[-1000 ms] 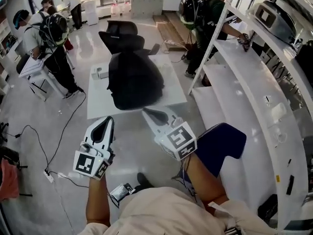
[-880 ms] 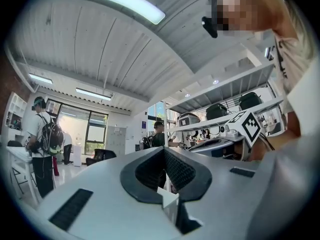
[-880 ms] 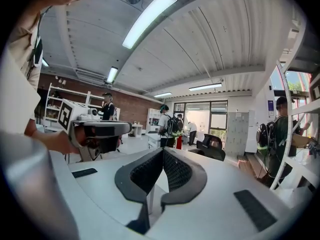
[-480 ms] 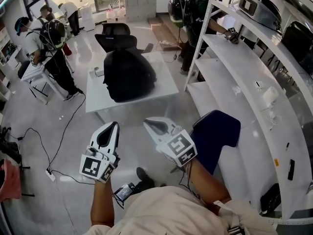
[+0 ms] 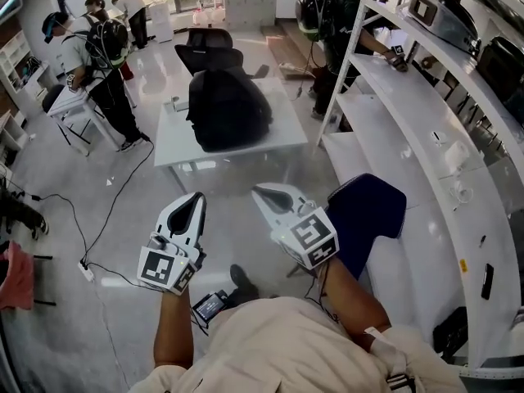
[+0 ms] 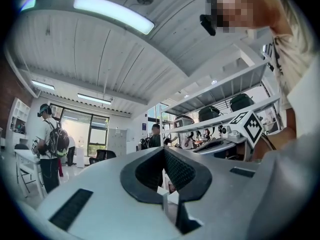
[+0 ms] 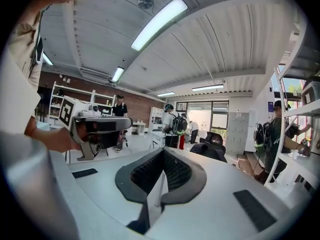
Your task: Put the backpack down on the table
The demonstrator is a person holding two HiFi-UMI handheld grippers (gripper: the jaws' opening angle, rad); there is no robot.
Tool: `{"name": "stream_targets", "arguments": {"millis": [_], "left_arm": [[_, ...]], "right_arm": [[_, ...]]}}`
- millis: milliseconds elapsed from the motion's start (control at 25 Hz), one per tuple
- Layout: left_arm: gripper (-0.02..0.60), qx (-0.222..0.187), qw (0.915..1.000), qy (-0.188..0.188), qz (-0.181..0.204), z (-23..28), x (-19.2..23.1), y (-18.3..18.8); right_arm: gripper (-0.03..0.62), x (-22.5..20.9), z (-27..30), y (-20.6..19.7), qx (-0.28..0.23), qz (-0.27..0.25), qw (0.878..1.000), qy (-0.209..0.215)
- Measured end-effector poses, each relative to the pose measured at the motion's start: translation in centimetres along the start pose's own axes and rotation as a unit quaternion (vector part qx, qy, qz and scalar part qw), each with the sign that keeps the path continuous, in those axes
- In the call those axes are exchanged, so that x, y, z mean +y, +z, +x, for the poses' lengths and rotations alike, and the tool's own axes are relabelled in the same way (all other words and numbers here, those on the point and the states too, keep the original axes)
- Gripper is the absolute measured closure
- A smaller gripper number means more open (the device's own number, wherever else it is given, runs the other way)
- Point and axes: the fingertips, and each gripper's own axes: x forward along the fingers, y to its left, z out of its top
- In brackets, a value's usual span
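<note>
**A:** Backpack, where?

**B:** The black backpack (image 5: 228, 109) is on the white table (image 5: 282, 137), standing up, left of the table's middle and toward its far edge. Nothing is holding it.

**A:** Tongs?

**B:** Both are on the near side of the table, well apart from it, over bare floor (image 5: 229, 187). The left gripper (image 5: 195, 199) has its jaws pressed together with nothing between them. The right gripper (image 5: 264, 191) is the same, pressed together and empty. Each gripper's own view shows the pads meeting, with only the room beyond.

**A:** So progress?

**B:** I'd call it done. The bag rests on the tabletop by itself, clear of both tools. I see no step left, only maybe a check that it stays standing. I can't tell from here whether it leans.

**A:** Anything else around the table?

**B:** There's a small light item (image 5: 173, 105) on the table's left end, just beside the bag, too small to name. A black office chair (image 5: 206, 43) sits just past the far edge. White shelving (image 5: 409, 121) runs along the table's right. People (image 5: 102, 51) wearing backpacks stand off the table's left, and another stands past its far right corner, by the shelving.
</note>
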Motion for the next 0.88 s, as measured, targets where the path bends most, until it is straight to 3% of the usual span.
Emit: {"name": "stream_targets", "arguments": {"millis": [520,880], "left_arm": [[0.569,0.004,0.999,0.044,-0.002,-2.8,1.3,0.1],[0.569,0.0,0.9988,0.046,-0.014,-3.5,2.0,-0.2]], "right_arm": [[0.569,2.1,0.1,1.2,-0.005,-0.006,1.0,0.025],[0.569,3.0,1.0,0.7,0.005,-0.013,0.999,0.031]]}}
